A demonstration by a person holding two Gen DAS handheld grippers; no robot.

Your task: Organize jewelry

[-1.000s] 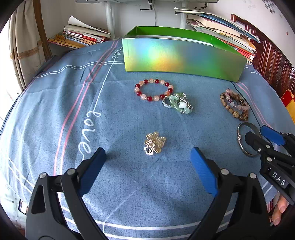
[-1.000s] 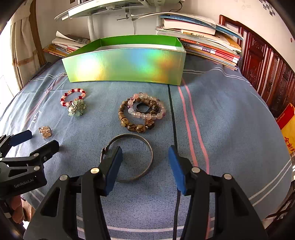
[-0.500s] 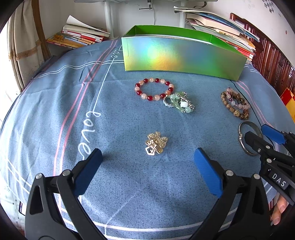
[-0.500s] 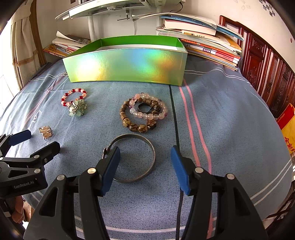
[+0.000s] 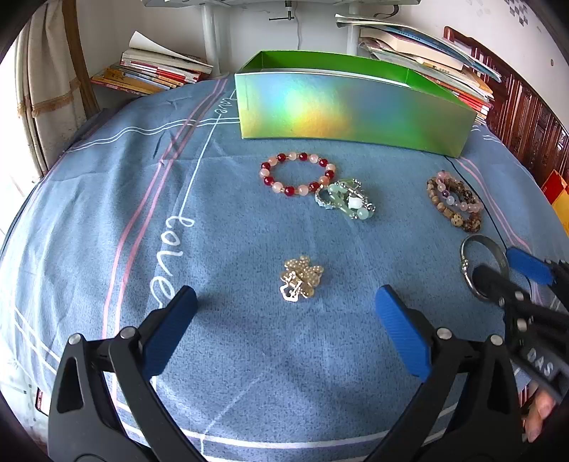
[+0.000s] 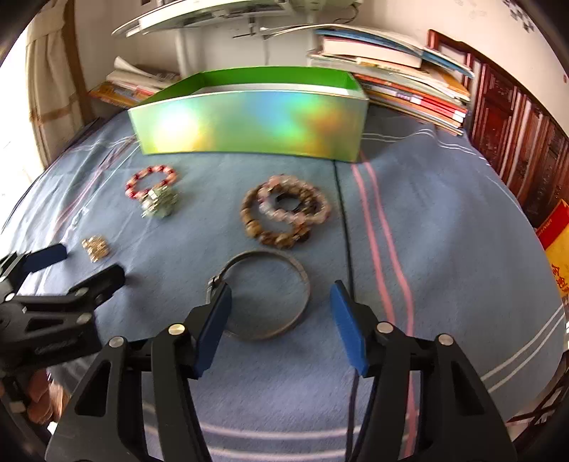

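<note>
On the blue bedspread a small gold and pearl piece [image 5: 300, 279] lies just ahead of my left gripper [image 5: 284, 296], which stands wide open around nothing. My right gripper [image 6: 281, 289] is open over a silver bangle [image 6: 306, 284]; its left finger overlaps the clasp and the pads do not press on it. Further back lie a red and pink bead bracelet [image 5: 297, 174], a jade and silver piece [image 5: 345, 199] and a heap of brown and pink bead bracelets [image 6: 284, 213]. Behind them stands an open green holographic box [image 5: 355, 110]. The left wrist view shows the right gripper [image 5: 501, 266] at its right edge.
Stacks of books [image 5: 156, 71] and papers [image 6: 391, 71] line the far edge behind the box, with a white post [image 5: 208, 32] between them. A dark wooden cabinet [image 6: 515, 135] stands at the right and a curtain [image 5: 46, 89] at the left. A person's fingers [image 5: 540, 412] hold the right gripper.
My left gripper's jaws have spread a little wider. The right wrist view has gone slightly blurred; the jewelry and box lie where they were.
</note>
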